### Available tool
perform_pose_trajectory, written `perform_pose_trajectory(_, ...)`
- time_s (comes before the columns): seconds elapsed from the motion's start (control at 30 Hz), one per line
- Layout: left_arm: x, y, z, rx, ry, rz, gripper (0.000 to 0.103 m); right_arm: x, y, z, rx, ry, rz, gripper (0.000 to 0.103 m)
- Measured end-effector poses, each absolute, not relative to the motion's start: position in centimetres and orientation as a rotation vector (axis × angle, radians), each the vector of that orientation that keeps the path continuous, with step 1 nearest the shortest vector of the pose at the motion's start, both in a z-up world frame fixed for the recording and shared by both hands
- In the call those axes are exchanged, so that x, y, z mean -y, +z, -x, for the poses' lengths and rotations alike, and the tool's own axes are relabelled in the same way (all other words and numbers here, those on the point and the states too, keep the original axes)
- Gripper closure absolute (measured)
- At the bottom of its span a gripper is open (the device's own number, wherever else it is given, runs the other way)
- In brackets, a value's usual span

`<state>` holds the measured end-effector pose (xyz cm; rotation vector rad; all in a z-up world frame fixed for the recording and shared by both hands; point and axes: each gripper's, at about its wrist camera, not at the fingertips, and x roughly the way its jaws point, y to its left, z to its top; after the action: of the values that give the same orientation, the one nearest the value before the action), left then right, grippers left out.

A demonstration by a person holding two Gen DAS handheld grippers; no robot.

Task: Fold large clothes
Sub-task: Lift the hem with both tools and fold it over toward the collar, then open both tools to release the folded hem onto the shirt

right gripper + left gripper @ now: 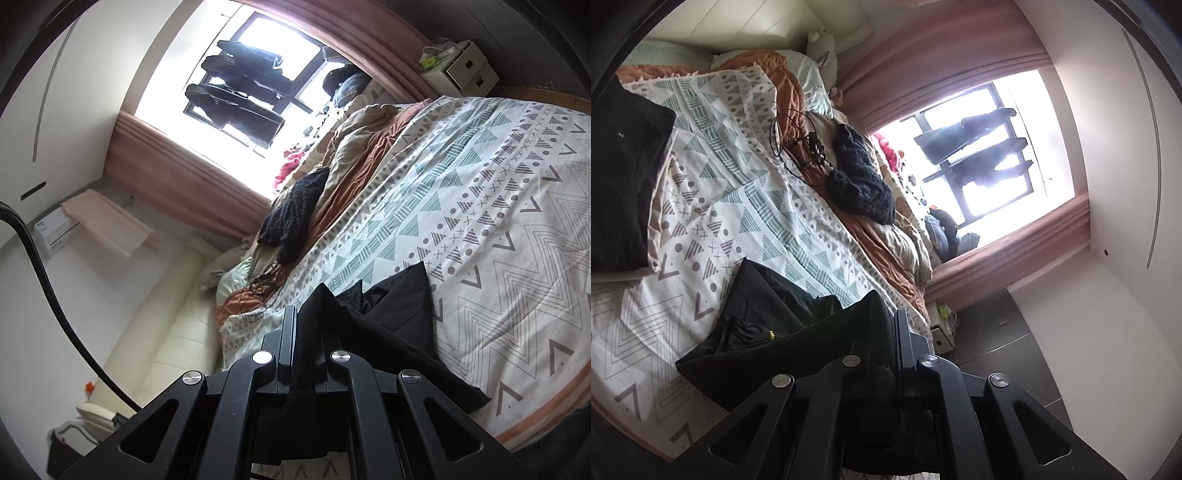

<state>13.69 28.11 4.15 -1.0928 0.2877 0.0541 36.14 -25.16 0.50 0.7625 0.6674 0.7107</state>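
Left wrist view: my left gripper [892, 325] and right gripper [295, 314] are both clamping the black garment [768, 317], folding barely begun

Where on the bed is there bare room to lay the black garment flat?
Free: patterned bedspread between the black garment and the rumpled brown quilt. Crowded: window side, with the dark knit and cables; a folded black pile occupies another edge.
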Motion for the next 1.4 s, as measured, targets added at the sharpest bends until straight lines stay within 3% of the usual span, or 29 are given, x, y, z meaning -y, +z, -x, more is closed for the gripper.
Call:
perform_pose_trajectory(0.37,-31.5,0.2,-22.4,-0.386,0.111,1.132,0.100,22.3,-1.9,-43.5,-0.737,0.655,-0.777,0.098)
perform_pose_trajectory(1.2,-37.6,-14.6,-37.3,-0.622,0.315,1.261,0.100,15.5,-15.4,-58.2,-0.965,0.464,-0.793,0.098)
perform_pose_trajectory(1.23,-37.7,-15.0,-37.7,-0.630,0.315,1.276,0.097,15.3,-15.9,-58.5,-0.977,0.447,-0.794,0.097)
perform_pose_trajectory(1.3,-37.9,-15.9,-38.6,-0.661,0.303,1.296,0.081,15.0,-16.9,-59.1,-0.999,0.421,-0.799,0.092)
perform_pose_trajectory(1.33,-37.8,-16.0,-38.9,-0.663,0.287,1.304,0.061,15.0,-17.1,-59.3,-1.007,0.420,-0.804,0.080)
perform_pose_trajectory(1.37,-37.7,-15.9,-39.0,-0.653,0.270,1.311,0.039,14.9,-17.2,-59.3,-1.006,0.425,-0.810,0.062)
perform_pose_trajectory(1.4,-37.6,-15.6,-39.0,-0.634,0.259,1.310,0.032,15.0,-16.9,-59.1,-0.988,0.425,-0.813,0.056)
